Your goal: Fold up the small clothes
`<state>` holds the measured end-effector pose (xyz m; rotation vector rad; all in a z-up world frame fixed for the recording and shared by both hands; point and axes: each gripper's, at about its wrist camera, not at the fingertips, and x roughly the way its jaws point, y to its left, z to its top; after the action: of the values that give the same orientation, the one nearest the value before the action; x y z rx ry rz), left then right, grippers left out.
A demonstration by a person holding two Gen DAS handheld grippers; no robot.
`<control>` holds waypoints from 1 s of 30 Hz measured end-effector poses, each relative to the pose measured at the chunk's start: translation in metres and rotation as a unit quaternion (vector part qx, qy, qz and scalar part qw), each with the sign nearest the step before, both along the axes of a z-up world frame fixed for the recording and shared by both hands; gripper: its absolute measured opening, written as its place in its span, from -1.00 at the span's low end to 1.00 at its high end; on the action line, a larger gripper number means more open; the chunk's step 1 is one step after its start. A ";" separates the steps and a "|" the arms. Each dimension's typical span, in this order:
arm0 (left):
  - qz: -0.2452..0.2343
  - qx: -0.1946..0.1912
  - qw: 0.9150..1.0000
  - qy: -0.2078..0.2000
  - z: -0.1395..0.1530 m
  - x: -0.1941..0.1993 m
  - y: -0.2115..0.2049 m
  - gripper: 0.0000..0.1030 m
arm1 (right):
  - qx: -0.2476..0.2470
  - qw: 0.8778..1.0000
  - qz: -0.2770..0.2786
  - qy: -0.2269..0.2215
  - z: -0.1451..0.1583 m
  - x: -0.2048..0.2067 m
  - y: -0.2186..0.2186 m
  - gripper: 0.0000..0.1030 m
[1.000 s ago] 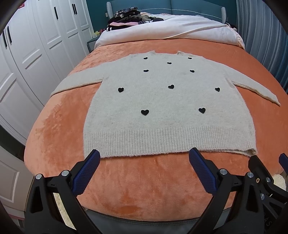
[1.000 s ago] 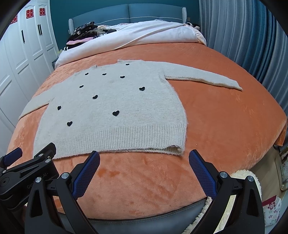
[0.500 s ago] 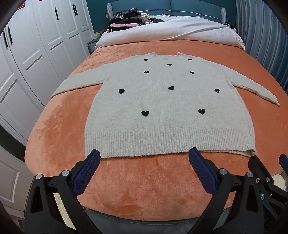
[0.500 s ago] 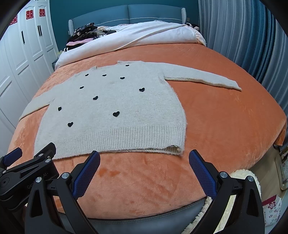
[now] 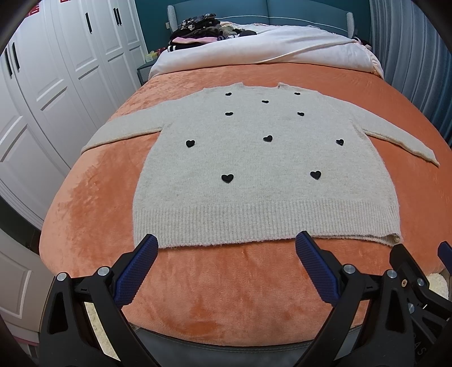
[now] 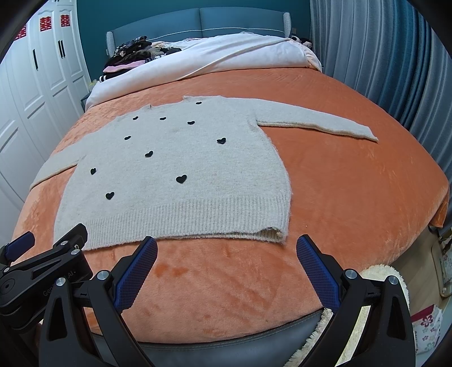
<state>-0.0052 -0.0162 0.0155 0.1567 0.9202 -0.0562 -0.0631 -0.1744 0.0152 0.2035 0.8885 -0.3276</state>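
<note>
A beige knit sweater [image 5: 265,180] with small black hearts [image 5: 227,177] lies flat and face up on the orange blanket [image 5: 226,290] of the bed, both sleeves spread out to the sides and the ribbed hem toward the cameras.

In the left wrist view the left gripper [image 5: 226,248] is released, its blue-padded fingers [image 5: 135,268] wide apart and grasping nothing, their tips just short of the hem. The sweater fills the middle of that view, with its neckline at 12 o'clock.

In the right wrist view the right gripper [image 6: 227,249] is likewise released and empty, hovering near the hem's right corner [image 6: 271,234], where the edge is slightly rolled. The left gripper's black frame shows at 8 o'clock there, with part of some pale lettering that cannot be read whole.

White wardrobe doors [image 6: 53,56] at 10 o'clock carry red paper cut-out characters [image 6: 65,21]. A white duvet [image 6: 226,53] and a heap of dark clothes [image 6: 132,53] lie at the head of the bed, against a teal headboard [image 6: 197,19]. Blue curtains [image 6: 381,56] hang at 2 o'clock.
</note>
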 end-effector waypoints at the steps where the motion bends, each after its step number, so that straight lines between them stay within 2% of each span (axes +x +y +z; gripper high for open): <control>1: 0.000 0.000 1.000 0.000 0.000 0.000 0.000 0.84 | -0.001 1.000 0.000 0.000 0.000 0.000 0.000 0.90; 11: 0.000 0.006 1.000 0.010 -0.006 0.006 -0.007 0.84 | 0.003 1.000 -0.004 0.007 -0.003 0.003 -0.006 0.89; 25: -0.004 0.017 0.999 0.039 -0.031 0.040 -0.026 0.84 | 0.021 0.999 -0.014 0.036 -0.030 0.035 -0.024 0.89; 27: -0.006 0.011 0.999 0.045 -0.035 0.046 -0.028 0.85 | 0.028 0.999 -0.012 0.039 -0.035 0.041 -0.029 0.89; 30: -0.005 -0.024 0.998 0.056 -0.037 0.057 -0.028 0.88 | 0.059 0.998 0.003 0.036 -0.041 0.052 -0.048 0.89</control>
<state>0.0520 -0.0441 -0.0216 0.1154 1.0288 -0.0975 -0.0106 -0.2221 -0.0255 0.2996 0.9799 -0.2776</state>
